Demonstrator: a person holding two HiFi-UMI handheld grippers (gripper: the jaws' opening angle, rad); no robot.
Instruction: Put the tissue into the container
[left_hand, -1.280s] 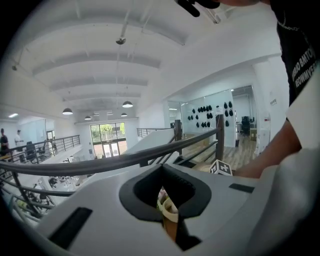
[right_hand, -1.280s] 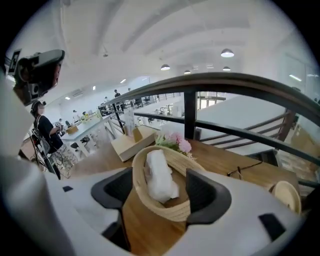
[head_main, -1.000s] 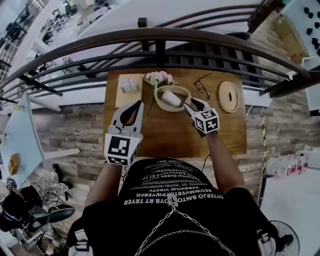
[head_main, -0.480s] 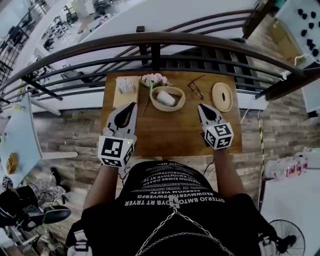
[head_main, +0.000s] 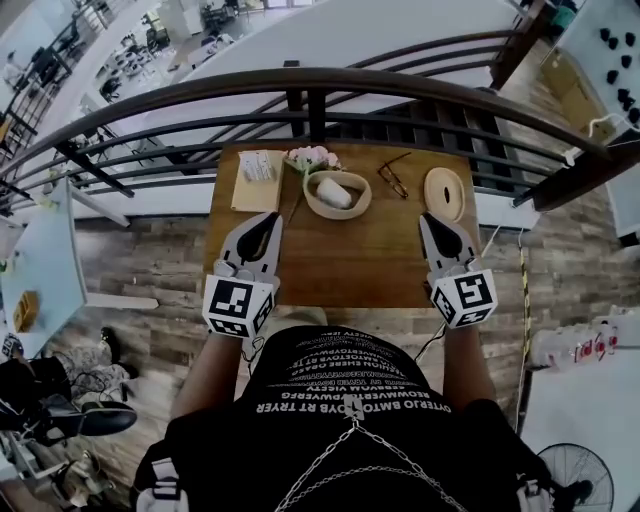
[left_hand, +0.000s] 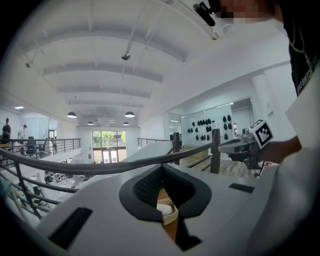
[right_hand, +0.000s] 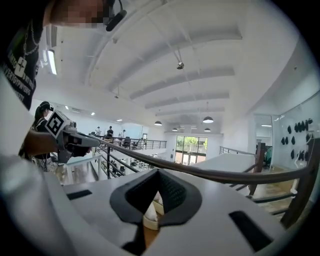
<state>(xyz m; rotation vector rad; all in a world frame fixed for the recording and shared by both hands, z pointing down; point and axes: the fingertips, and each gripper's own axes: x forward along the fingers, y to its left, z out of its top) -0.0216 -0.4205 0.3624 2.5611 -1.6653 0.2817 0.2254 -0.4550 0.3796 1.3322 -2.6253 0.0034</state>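
The oval wooden container (head_main: 336, 207) stands at the back middle of the wooden table (head_main: 350, 260), and the white tissue (head_main: 335, 193) lies inside it. My left gripper (head_main: 270, 218) is shut and empty, hovering over the table's left side, short of the container. My right gripper (head_main: 428, 219) is shut and empty too, over the table's right side and well clear of the container. In the left gripper view the container (left_hand: 171, 218) with the tissue (left_hand: 164, 210) shows below the closed jaws. The right gripper view also shows the container (right_hand: 148, 223) and the tissue (right_hand: 151, 211).
A tan tissue pack (head_main: 257, 172) lies at the back left, with pink flowers (head_main: 312, 156) beside it. Glasses (head_main: 396, 173) and a round wooden lid (head_main: 445, 193) lie at the back right. A dark railing (head_main: 320, 85) runs behind the table.
My right gripper has pulled back from the container toward the right and near side and has shut, leaving the tissue in the container. The left gripper has hardly moved.
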